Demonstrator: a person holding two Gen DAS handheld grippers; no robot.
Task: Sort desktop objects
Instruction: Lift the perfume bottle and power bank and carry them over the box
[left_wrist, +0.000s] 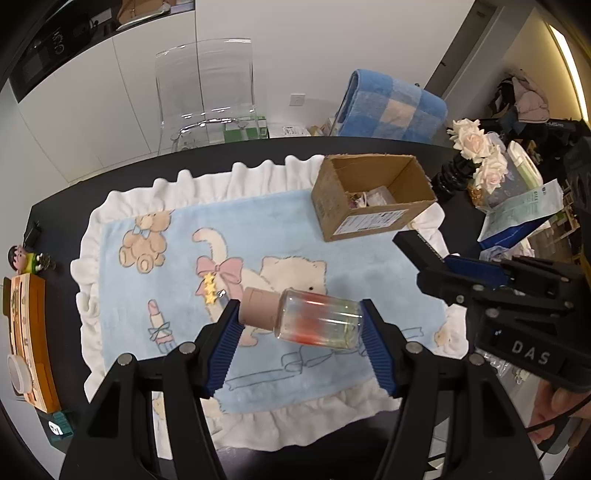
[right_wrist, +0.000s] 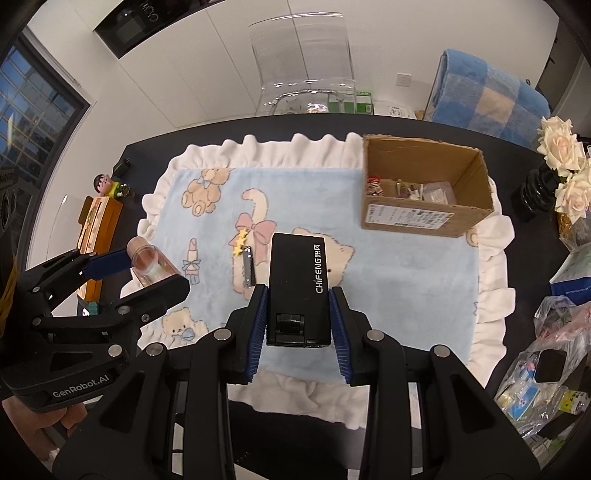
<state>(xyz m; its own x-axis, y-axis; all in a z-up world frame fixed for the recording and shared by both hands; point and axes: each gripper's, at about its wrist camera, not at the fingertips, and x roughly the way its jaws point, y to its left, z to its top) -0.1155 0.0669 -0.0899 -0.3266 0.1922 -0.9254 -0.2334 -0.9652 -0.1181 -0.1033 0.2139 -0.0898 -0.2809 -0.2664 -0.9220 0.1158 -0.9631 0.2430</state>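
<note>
Nearest in the left wrist view, the left gripper (left_wrist: 300, 325) is closed about halfway on a small clear bottle (left_wrist: 317, 323), its blue pads pressing the pinkish cap at one end and the glass base at the other, so the bottle lies crosswise and lifted clear of the mat; gripping it end to end likely keeps the smooth round glass from rolling out. The bottle is see-through with a reddish tint inside and a matte, cork-coloured cap. In the right wrist view, the right gripper (right_wrist: 298, 314) is narrowed onto a black box-shaped device (right_wrist: 298, 291), pads flat against its long sides, the white lettering "CHIFENG" running along its top and a small hinged clasp at its near end; it too looks held above the mat rather than resting on it. Below and beyond both lies the blue mat (right_wrist: 388, 295) with cartoon cats, bears and a white frilled edge, spread over a dark table (right_wrist: 155, 147). Left on the mat near its middle are a hair clip with yellow stars (right_wrist: 240, 242) and a slim metal clip (right_wrist: 248, 271) just beside it. Farther right sits an open cardboard box (right_wrist: 424, 218), already holding small items, which I judge to be the likely destination for both carried things.
</note>
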